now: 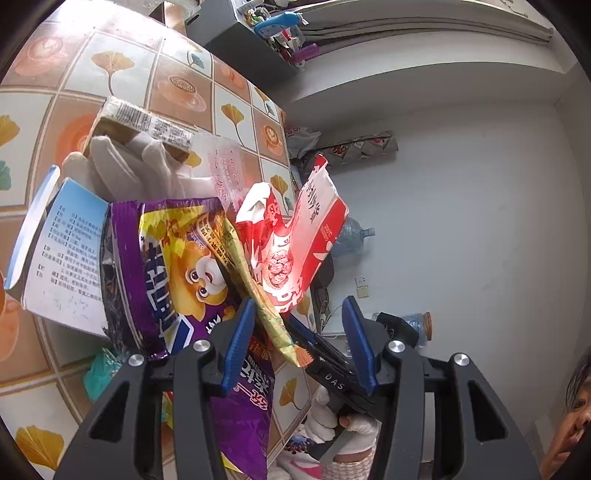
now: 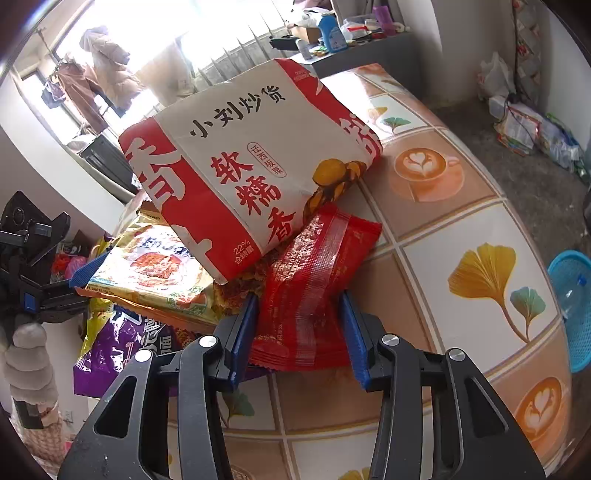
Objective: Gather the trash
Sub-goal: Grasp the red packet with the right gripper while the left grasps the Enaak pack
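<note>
A pile of snack wrappers lies at the table's edge. In the left wrist view my left gripper [image 1: 299,343] has its jaws apart around a thin gold wrapper [image 1: 258,291], beside a purple snack bag [image 1: 177,273], a red-and-white bag [image 1: 295,240] and a blue-and-white box [image 1: 62,254]. In the right wrist view my right gripper [image 2: 301,339] straddles a red wrapper [image 2: 314,288]; its fingers touch the wrapper's sides. Above it lie a big red-and-white bag [image 2: 251,166], a yellow noodle packet [image 2: 155,266] and the purple bag [image 2: 118,350]. The left gripper [image 2: 79,275] shows at the far left.
The table [image 2: 461,206] has a tiled cloth with ginkgo leaves and coffee cups. A blue basket [image 2: 572,306] stands on the floor at right. White gloves [image 1: 122,166] and a small carton [image 1: 144,122] lie behind the pile. A shelf with bottles [image 2: 332,33] stands farther back.
</note>
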{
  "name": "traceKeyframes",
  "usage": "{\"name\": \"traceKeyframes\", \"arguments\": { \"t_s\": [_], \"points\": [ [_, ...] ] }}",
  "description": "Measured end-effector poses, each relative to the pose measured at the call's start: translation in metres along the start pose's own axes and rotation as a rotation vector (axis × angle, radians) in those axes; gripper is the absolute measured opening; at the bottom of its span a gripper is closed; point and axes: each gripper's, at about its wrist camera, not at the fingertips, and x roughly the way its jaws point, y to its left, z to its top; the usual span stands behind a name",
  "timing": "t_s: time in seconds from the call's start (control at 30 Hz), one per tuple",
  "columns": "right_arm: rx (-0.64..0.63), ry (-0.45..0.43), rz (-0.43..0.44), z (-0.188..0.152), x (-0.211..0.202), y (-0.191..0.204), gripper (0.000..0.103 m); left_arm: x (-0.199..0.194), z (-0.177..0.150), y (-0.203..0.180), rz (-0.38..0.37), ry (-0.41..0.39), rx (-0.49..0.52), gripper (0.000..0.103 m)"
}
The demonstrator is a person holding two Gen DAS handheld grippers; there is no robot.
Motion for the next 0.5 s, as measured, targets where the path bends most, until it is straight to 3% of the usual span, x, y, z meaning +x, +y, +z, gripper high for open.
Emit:
{"name": "traceKeyframes", "arguments": {
  "t_s": [0.1,0.17,0.33,0.5],
  "points": [
    [-0.003,-0.002,-0.004,0.0,0.001,-0.001,0.04,0.005,-0.003,-0.002,0.0,0.01,0.006,0.04],
    [-0.004,-0.004,-0.005,-0.001,0.002,0.0,0.04,0.01,-0.004,-0.004,0.051,0.016,0.019,0.036],
    [-0.003,-0.009,-0.006,-0.003,0.002,0.001,0.038,0.017,-0.008,-0.007,0.179,0.005,0.075,0.012],
    [0.018,-0.016,-0.002,-0.003,-0.004,-0.007,0.029,0.012,-0.011,-0.01,0.238,-0.007,0.119,0.003]
  ]
}}
